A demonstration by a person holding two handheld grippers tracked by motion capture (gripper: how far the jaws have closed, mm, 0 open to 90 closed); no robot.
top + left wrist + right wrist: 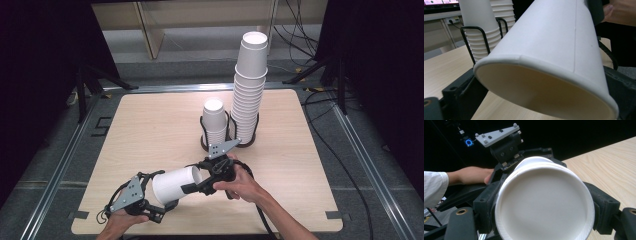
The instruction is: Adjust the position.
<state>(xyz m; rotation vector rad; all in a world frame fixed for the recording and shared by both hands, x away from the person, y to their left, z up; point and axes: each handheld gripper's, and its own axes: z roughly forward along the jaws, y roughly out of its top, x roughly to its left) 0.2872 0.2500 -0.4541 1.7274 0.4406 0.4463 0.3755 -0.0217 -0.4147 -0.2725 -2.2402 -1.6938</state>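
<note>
A white paper cup [175, 185] lies on its side in the air above the table's front edge, held between both grippers. My left gripper [159, 191] comes from the lower left. Its jaws flank the cup's wide open rim [544, 75], pressed against both sides. My right gripper [194, 177] comes from the right and clamps the cup's narrow base [544, 205], one black jaw on each side. In the right gripper view the left gripper's grey plate [496, 135] and a hand [471, 175] show behind the cup.
Two stacks of white cups stand in a black wire holder [204, 136] at the middle of the wooden table [150, 125]: a short stack [215, 120] and a tall stack [250, 85] to its right. Black stands and cables surround the table.
</note>
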